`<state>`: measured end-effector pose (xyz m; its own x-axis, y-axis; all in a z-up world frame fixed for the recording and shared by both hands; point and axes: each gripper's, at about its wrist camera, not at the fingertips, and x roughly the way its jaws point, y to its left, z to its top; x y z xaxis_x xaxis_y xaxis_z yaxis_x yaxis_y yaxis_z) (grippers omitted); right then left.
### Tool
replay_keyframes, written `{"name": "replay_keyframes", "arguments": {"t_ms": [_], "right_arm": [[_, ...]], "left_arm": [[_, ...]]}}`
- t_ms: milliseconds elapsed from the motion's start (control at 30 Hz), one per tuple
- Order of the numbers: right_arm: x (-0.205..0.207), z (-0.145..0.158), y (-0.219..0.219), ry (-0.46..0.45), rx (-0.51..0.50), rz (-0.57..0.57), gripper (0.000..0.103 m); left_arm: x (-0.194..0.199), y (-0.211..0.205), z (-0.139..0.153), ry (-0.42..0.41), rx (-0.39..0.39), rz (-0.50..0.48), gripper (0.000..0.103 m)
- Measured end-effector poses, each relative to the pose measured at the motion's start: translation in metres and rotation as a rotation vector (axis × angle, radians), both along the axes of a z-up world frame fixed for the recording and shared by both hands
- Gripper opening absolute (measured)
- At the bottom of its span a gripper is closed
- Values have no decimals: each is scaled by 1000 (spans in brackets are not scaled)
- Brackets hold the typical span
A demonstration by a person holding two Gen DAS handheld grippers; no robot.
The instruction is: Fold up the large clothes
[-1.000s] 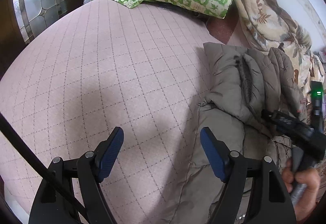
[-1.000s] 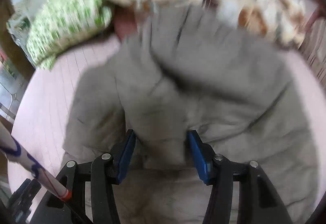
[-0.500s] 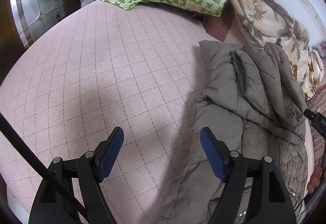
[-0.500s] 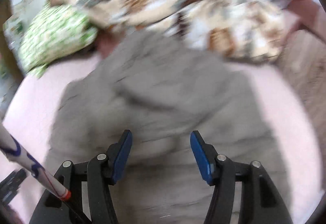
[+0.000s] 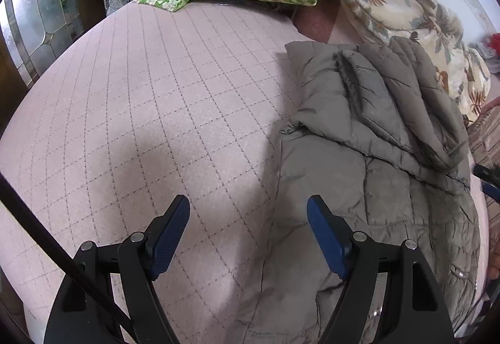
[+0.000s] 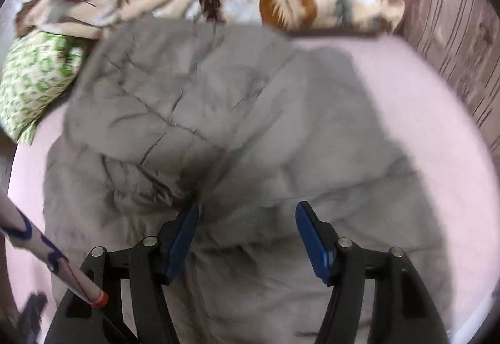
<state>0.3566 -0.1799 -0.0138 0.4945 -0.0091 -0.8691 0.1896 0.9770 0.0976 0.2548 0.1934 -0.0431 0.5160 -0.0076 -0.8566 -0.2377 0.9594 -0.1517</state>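
**quiltfan:** Since the right gripper (image 6: 247, 237) was pinching a bunch of the grey puffer jacket (image 6: 218, 131) a second ago and now sits spread wide with nothing between the pads, I'd say it just let go of a fold. Agree?

**bedfolder:** Yeah. The jacket lies on the pink quilted bed (image 5: 162, 100), over toward the floral blanket (image 5: 406, 12), with one side flopped over the middle. In the left view the other tool was over the jacket a second ago; now only a sliver of it shows at the frame edge, so it has backed off.

**quiltfan:** And the left gripper (image 5: 248, 234)?

**bedfolder:** Spread open too, holding nothing, hovering over bare bed beside the jacket's near edge, same spot as before. My guess: first fold is down, the next one needs a fresh grab. Puffy fabric may spring back, though.
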Motion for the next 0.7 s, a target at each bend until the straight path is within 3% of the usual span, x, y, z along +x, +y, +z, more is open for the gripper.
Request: {"name": "replay_keyframes", "arguments": {"t_ms": [67, 133, 267, 433, 567, 700], "right_arm": [[-22, 13, -20, -25, -27, 1, 83], [-54, 20, -55, -37, -82, -29, 84], [-100, 7, -122, -6, -124, -119, 86], [-166, -15, -212, 17, 36, -298, 86], [-203, -40, -240, 26, 144, -348, 86], [-218, -62, -253, 18, 248, -348, 86]], "left_arm": [[-6, -1, 3, -7, 2, -18, 76], [-11, 1, 4, -10, -2, -30, 76], [-24, 13, 0, 6, -50, -24, 76], [-43, 24, -7, 27, -89, 1, 76], [-67, 26, -12, 45, -123, 7, 76], [-94, 30, -23, 62, -230, 9, 76]]}}
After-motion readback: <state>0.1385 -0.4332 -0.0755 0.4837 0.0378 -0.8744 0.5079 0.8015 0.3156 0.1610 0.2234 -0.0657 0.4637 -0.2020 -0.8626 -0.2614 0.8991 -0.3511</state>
